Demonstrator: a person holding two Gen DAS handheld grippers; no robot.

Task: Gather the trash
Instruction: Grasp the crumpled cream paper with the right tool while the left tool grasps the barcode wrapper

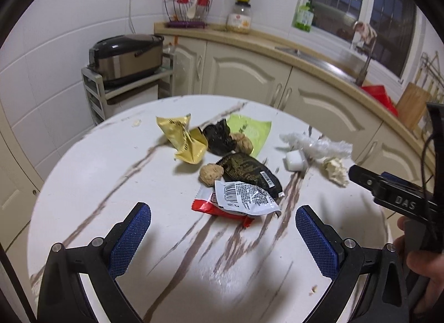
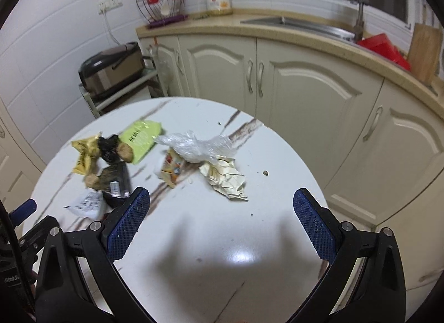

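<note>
Crumpled wrappers (image 1: 238,181) | ahead of left gripper (image 1: 223,228) jaws | agape

The tabletop (image 1: 111,173) is white with brown marble streaks. On it lie a yellow wrapper (image 1: 183,139), a lime-green packet (image 1: 252,128), a black wrapper (image 1: 247,170), a red-and-white barcoded wrapper (image 1: 236,200) and cream crumpled paper (image 2: 226,178). Both sets of jaws carry blue cross-hatched pads.

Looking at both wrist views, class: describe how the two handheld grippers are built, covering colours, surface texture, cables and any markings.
Both grippers, left gripper and right gripper, have matte black angular frames with silver round bolts. Their fingers carry blue pads with a fine mesh texture. In the left view the right gripper's body shows raised "DAS" lettering and a thin black cable.
</note>
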